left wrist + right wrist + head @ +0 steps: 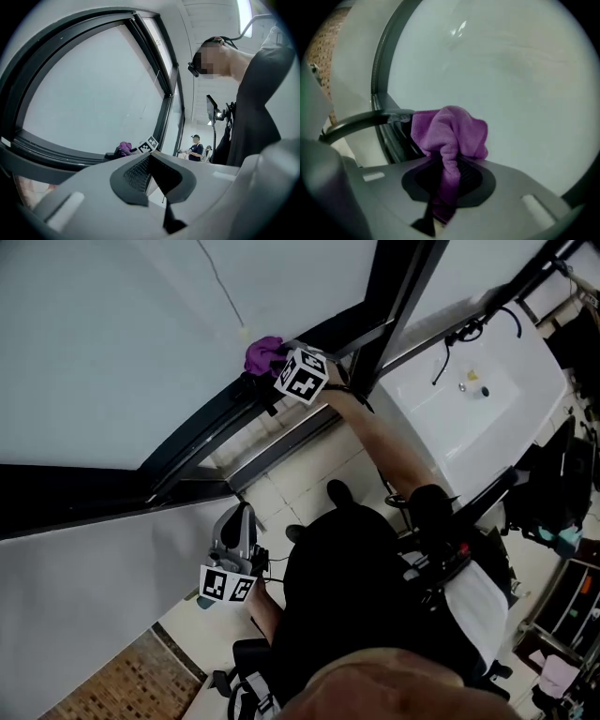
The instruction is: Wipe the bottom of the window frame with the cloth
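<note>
Ribbed jaws — right gripper (450,168) | clamp fleecy purple cloth (452,131) | against dark frame (202,425)

Right claw (279,365) holds purple cloth (262,353) against the window frame (201,433).

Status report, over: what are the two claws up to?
Right gripper shut on purple cloth, at window frame bottom. Left gripper shut, empty. Nothing in the way.
</note>
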Action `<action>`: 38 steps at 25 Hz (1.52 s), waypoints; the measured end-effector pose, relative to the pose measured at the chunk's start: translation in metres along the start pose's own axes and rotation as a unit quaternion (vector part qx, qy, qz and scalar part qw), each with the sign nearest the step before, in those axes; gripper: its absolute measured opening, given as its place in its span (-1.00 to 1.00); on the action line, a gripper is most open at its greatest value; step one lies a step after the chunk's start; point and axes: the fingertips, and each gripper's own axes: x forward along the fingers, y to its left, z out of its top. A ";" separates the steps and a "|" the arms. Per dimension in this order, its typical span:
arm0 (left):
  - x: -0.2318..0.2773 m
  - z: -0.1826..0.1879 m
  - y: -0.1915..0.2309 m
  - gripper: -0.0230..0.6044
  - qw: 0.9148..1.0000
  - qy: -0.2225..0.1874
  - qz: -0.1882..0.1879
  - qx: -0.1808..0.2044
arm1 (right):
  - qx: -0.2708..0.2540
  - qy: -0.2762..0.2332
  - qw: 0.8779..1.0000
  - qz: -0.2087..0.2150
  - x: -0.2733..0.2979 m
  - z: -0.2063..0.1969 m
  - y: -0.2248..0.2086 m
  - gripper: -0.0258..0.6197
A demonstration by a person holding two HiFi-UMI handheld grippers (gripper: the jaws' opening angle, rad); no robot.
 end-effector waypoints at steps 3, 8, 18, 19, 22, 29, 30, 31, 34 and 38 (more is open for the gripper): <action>0.001 -0.001 0.003 -0.93 1.000 0.001 0.004 -0.001 | -0.036 0.007 0.999 -0.015 0.011 -0.003 0.003 -0.73; 0.009 -0.001 0.000 -0.93 1.000 0.007 0.001 0.001 | -0.086 0.020 0.996 -0.031 0.005 -0.014 -0.010 -0.73; 0.025 -0.002 -0.002 -0.93 1.000 0.018 -0.008 0.004 | -0.094 0.106 0.982 -0.124 -0.024 -0.095 -0.131 -0.73; 0.027 -0.001 -0.002 -0.93 1.000 0.018 -0.009 0.005 | -0.098 0.117 0.980 -0.130 -0.026 -0.102 -0.140 -0.73; 0.031 -0.001 -0.004 -0.93 1.000 0.020 -0.012 0.006 | -0.106 0.148 0.971 -0.156 -0.033 -0.123 -0.168 -0.73; 0.036 -0.003 -0.008 -0.93 0.999 0.023 -0.021 0.007 | -0.201 0.285 0.906 -0.238 -0.042 -0.162 -0.222 -0.73; 0.036 -0.003 -0.009 -0.93 0.999 0.023 -0.023 0.007 | -0.222 0.309 0.891 -0.248 -0.043 -0.166 -0.227 -0.73; 0.036 -0.003 -0.009 -0.93 0.999 0.023 -0.024 0.006 | -0.239 0.329 0.877 -0.255 -0.044 -0.170 -0.231 -0.73; 0.036 -0.004 -0.010 -0.93 0.999 0.023 -0.029 0.006 | -0.257 0.354 0.862 -0.256 -0.043 -0.173 -0.235 -0.73; 0.036 -0.002 -0.015 -0.93 0.999 0.020 -0.037 0.010 | -0.255 0.353 0.862 -0.258 -0.049 -0.172 -0.234 -0.73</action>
